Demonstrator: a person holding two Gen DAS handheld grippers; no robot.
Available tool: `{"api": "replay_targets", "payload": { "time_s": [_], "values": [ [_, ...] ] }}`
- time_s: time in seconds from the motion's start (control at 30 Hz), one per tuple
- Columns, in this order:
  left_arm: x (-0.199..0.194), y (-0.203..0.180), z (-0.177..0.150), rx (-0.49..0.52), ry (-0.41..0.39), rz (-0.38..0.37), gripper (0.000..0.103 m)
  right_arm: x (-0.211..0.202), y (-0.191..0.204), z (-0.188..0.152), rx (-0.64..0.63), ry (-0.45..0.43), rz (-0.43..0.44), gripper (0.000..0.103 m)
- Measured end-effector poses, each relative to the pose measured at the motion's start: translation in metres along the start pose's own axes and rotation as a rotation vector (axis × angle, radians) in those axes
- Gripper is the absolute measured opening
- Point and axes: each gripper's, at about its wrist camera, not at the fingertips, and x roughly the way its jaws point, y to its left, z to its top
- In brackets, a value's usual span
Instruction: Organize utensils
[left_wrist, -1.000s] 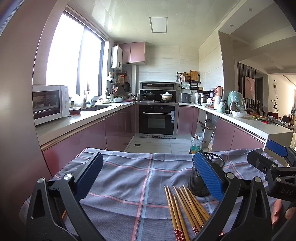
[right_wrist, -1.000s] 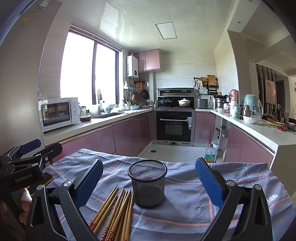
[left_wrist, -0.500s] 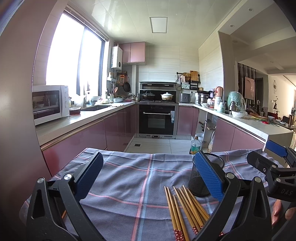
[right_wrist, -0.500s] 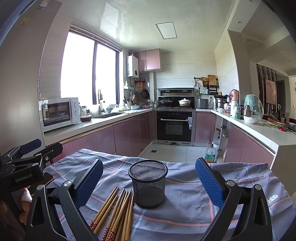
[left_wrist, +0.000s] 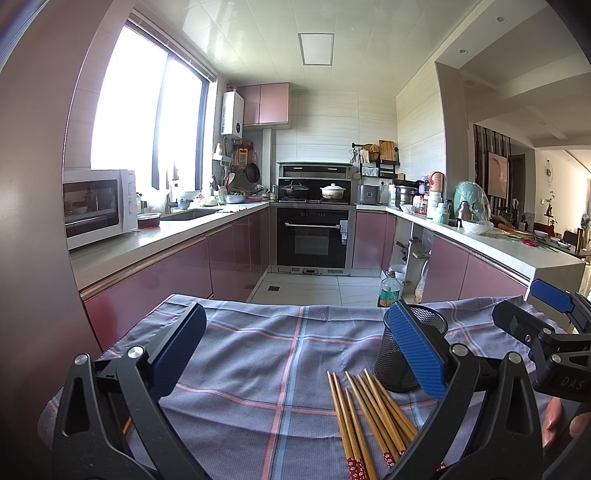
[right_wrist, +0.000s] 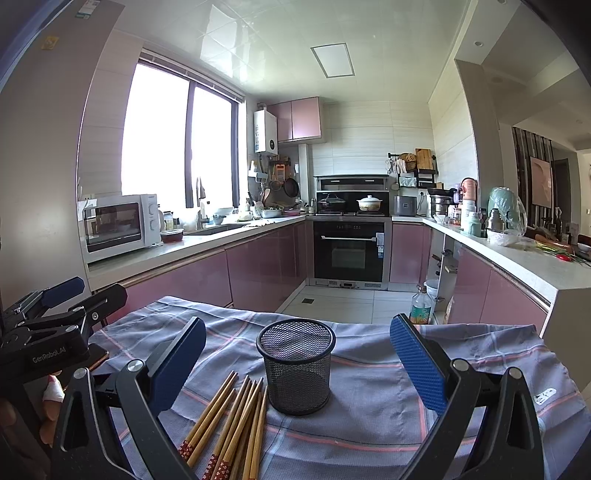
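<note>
Several wooden chopsticks (left_wrist: 369, 413) with red patterned ends lie bunched on a grey checked cloth (left_wrist: 258, 354), just left of an upright, empty black mesh cup (right_wrist: 296, 369). The cup also shows in the left wrist view (left_wrist: 402, 369), partly behind my finger. My left gripper (left_wrist: 295, 354) is open and empty, held above the cloth to the left of the chopsticks. My right gripper (right_wrist: 295, 365) is open and empty, with the cup standing between its fingers and the chopsticks (right_wrist: 229, 424) low on its left. Each gripper shows at the edge of the other's view.
The cloth (right_wrist: 388, 398) covers a table whose far edge drops to the kitchen floor. A plastic bottle (right_wrist: 420, 308) stands on the floor beyond. Counters with a microwave (right_wrist: 120, 225), an oven (right_wrist: 349, 251) and cabinets lie behind.
</note>
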Motion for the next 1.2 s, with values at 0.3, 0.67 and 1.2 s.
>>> {"api": "replay_targets", "payload": {
  "time_s": [0.3, 0.67, 1.2],
  "values": [
    [0.000, 0.000, 0.000, 0.000, 0.002, -0.001, 0.097, 0.002, -0.001, -0.001, 0.003, 0.002, 0.005, 0.096],
    [-0.002, -0.005, 0.003, -0.001, 0.004, -0.004, 0.097, 0.003, -0.001, -0.002, 0.006, 0.004, 0.005, 0.096],
    [0.032, -0.003, -0.018, 0.039, 0.178, -0.039, 0.097, 0.026, -0.003, -0.022, 0.009, 0.156, 0.076, 0.095]
  ]
}}
